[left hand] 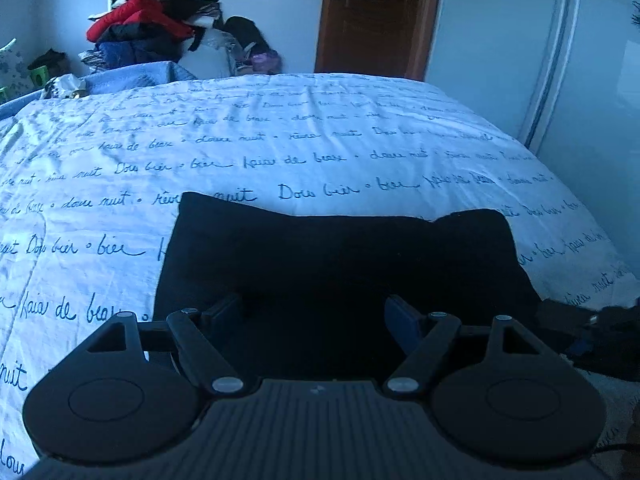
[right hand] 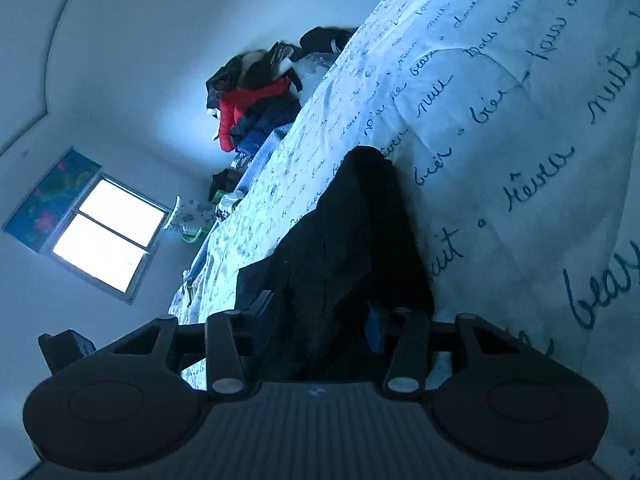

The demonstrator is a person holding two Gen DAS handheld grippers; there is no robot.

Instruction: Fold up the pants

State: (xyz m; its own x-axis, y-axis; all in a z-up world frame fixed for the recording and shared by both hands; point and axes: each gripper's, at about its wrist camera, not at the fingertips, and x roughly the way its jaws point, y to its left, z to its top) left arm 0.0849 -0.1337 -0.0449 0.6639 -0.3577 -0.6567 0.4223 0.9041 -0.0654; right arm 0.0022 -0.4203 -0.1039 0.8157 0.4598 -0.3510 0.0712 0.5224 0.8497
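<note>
Black pants lie folded into a broad rectangle on the near part of the bed. My left gripper hovers over their near edge with its jaws wide apart; nothing is pinched between its fingers. In the rolled right wrist view the pants run up from the bed sheet into my right gripper. A thick fold of black cloth fills the gap there, and the blue pad presses against it. A dark shape at the pants' right corner looks like that right gripper.
The bed sheet is white with blue handwriting print. A pile of clothes with a red jacket stands beyond the far left corner. A brown door and a pale wardrobe are behind the bed. A bright window shows.
</note>
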